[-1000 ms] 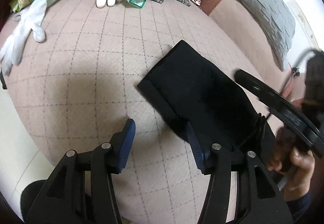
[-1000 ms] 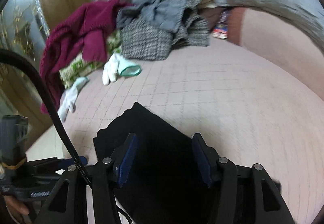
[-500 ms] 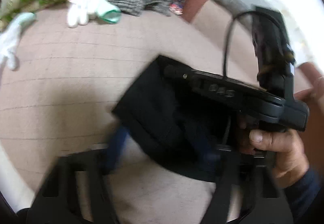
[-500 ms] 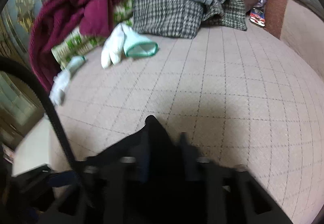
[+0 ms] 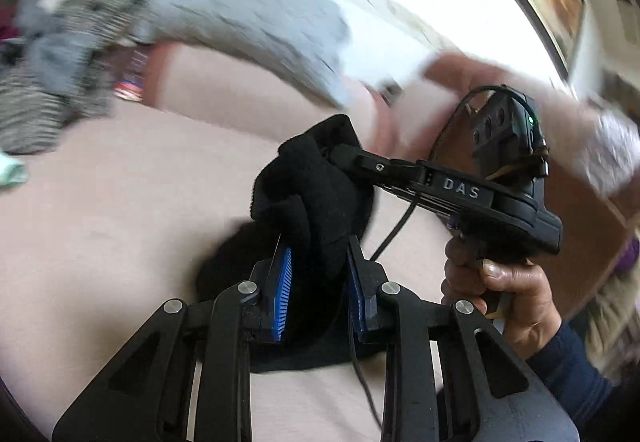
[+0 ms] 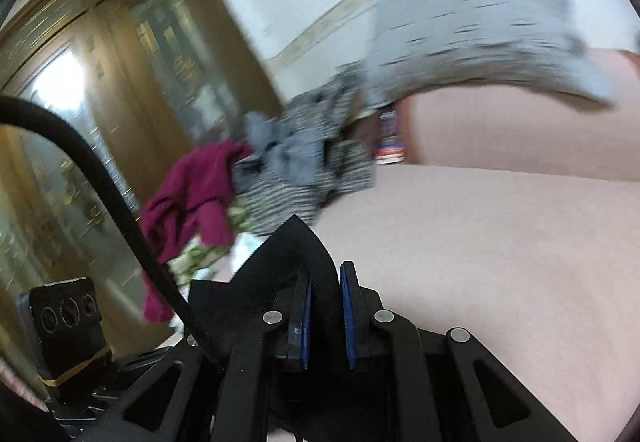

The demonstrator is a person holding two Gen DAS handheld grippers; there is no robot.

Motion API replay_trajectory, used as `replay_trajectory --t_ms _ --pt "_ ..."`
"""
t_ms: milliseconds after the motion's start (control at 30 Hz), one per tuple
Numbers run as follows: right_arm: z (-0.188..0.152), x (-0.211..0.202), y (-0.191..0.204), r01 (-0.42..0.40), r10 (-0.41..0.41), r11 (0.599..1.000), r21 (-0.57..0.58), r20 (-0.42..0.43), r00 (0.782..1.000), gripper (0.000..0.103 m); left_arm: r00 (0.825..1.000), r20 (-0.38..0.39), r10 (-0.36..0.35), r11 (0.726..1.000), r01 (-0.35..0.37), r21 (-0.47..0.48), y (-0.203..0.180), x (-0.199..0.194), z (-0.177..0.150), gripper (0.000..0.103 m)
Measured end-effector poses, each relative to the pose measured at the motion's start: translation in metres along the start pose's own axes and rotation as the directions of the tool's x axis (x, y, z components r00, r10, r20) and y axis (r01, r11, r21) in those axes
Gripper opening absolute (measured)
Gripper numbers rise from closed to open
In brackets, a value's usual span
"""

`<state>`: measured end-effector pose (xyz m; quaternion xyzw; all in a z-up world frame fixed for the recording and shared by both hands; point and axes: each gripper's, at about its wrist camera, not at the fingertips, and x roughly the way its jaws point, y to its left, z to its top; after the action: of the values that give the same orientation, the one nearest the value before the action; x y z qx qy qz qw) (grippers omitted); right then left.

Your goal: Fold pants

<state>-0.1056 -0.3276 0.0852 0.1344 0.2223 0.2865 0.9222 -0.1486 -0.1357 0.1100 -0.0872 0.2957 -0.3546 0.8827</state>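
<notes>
The black pants [image 5: 316,182] are bunched and lifted off the pink quilted bed [image 5: 120,202]. My left gripper [image 5: 318,274] is shut on a fold of the black fabric between its blue pads. My right gripper [image 6: 325,306] is shut on another black fold [image 6: 296,254] that stands up as a peak between its fingers. In the left wrist view the right gripper [image 5: 348,156] reaches into the top of the bundle from the right, held by a hand [image 5: 500,282].
A pile of clothes lies at the bed's far side: checked and grey garments [image 6: 304,170], a maroon garment [image 6: 192,194]. A grey quilted pillow [image 6: 472,34] leans on the wall. A wooden wardrobe [image 6: 100,102] stands on the left.
Both grippers closed on the pants, which lay flat and folded a second ago. The pants are now bunched and raised, and both views have swung upward toward the wall.
</notes>
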Motion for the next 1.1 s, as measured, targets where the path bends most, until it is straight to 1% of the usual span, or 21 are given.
replay_trajectory --t_ms 100,167,233,267,333,367,400,433,467,567,600,633,667,700,800,833,867,900,933,1000,1100 --pt "-0.030 -0.029 -0.050 0.081 -0.080 0.988 0.131 -0.012 0.997 0.010 0.994 -0.105 -0.013 0.998 0.020 0.065 -0.027 0.050 -0.025 0.024" --pt "-0.054 -0.036 -0.084 0.191 -0.181 0.962 0.197 -0.066 0.981 0.010 0.981 -0.194 0.001 0.994 0.019 0.105 -0.041 0.083 -0.045 0.024" --pt "-0.073 -0.037 -0.106 0.260 -0.235 0.936 0.237 -0.130 0.963 0.010 0.973 -0.229 0.017 0.991 0.014 0.134 -0.048 0.095 -0.054 0.024" --pt "-0.077 -0.039 -0.110 0.282 -0.251 0.928 0.243 -0.150 0.956 0.014 0.972 -0.234 0.029 0.988 0.008 0.154 -0.051 0.093 -0.054 0.024" --pt "-0.079 -0.050 -0.109 0.329 -0.297 0.918 0.223 -0.167 0.940 0.041 0.968 -0.248 0.029 0.983 0.018 0.185 -0.053 0.082 -0.048 0.024" --pt "-0.078 -0.056 -0.108 0.369 -0.340 0.905 0.210 -0.164 0.926 0.057 0.965 -0.264 0.003 0.980 0.050 0.195 -0.053 0.073 -0.044 0.025" --pt "-0.077 -0.066 -0.108 0.413 -0.387 0.888 0.202 -0.154 0.909 0.058 0.963 -0.268 -0.017 0.976 0.074 0.204 -0.052 0.063 -0.040 0.029" --pt "-0.076 -0.076 -0.108 0.434 -0.411 0.876 0.212 -0.144 0.900 0.058 0.966 -0.258 -0.017 0.973 0.075 0.218 -0.052 0.055 -0.035 0.031" --pt "-0.075 -0.085 -0.109 0.428 -0.406 0.871 0.240 -0.135 0.904 0.058 0.972 -0.234 -0.009 0.967 0.068 0.244 -0.050 0.043 -0.029 0.031" --pt "-0.078 -0.100 -0.111 0.363 -0.347 0.874 0.324 -0.107 0.932 0.058 0.986 -0.164 0.023 0.952 0.029 0.305 -0.043 0.021 -0.016 0.032" --pt "-0.080 -0.103 -0.108 0.334 -0.320 0.880 0.338 -0.098 0.942 0.058 0.989 -0.137 0.061 0.946 -0.014 0.324 -0.038 0.021 -0.010 0.041" --pt "-0.082 -0.101 -0.106 0.304 -0.289 0.888 0.346 -0.096 0.953 0.058 0.987 -0.118 0.108 0.940 -0.063 0.335 -0.033 0.026 -0.006 0.054" --pt "-0.083 -0.097 -0.103 0.290 -0.272 0.891 0.349 -0.101 0.957 0.058 0.979 -0.097 0.177 0.931 -0.134 0.339 -0.026 0.034 0.000 0.055" --pt "-0.084 -0.090 -0.101 0.283 -0.260 0.894 0.348 -0.110 0.959 0.058 0.972 -0.088 0.219 0.924 -0.178 0.339 -0.020 0.043 0.003 0.055" --pt "-0.086 -0.061 -0.101 0.298 -0.255 0.893 0.336 -0.166 0.952 0.055 0.943 -0.120 0.310 0.911 -0.259 0.322 0.007 0.084 0.013 0.055" --pt "-0.086 -0.051 -0.101 0.286 -0.240 0.900 0.330 -0.175 0.955 0.049 0.935 -0.139 0.326 0.910 -0.270 0.315 0.014 0.094 0.013 0.055" --pt "-0.085 -0.043 -0.098 0.276 -0.227 0.908 0.316 -0.183 0.956 0.030 0.927 -0.166 0.337 0.910 -0.275 0.310 0.021 0.109 0.014 0.055" --pt "-0.084 -0.041 -0.095 0.275 -0.226 0.914 0.299 -0.188 0.956 0.024 0.912 -0.187 0.366 0.902 -0.297 0.314 0.027 0.122 0.013 0.055" --pt "-0.082 -0.038 -0.088 0.280 -0.236 0.922 0.267 -0.184 0.954 0.022 0.891 -0.199 0.407 0.887 -0.334 0.319 0.032 0.131 0.011 0.056" --pt "-0.071 -0.031 -0.072 0.256 -0.225 0.944 0.208 -0.159 0.961 0.016 0.885 -0.197 0.421 0.886 -0.355 0.300 0.043 0.135 0.009 0.057" --pt "-0.053 -0.026 -0.056 0.200 -0.184 0.968 0.152 -0.114 0.976 0.016 0.883 -0.168 0.438 0.887 -0.395 0.237 0.059 0.129 0.009 0.058"
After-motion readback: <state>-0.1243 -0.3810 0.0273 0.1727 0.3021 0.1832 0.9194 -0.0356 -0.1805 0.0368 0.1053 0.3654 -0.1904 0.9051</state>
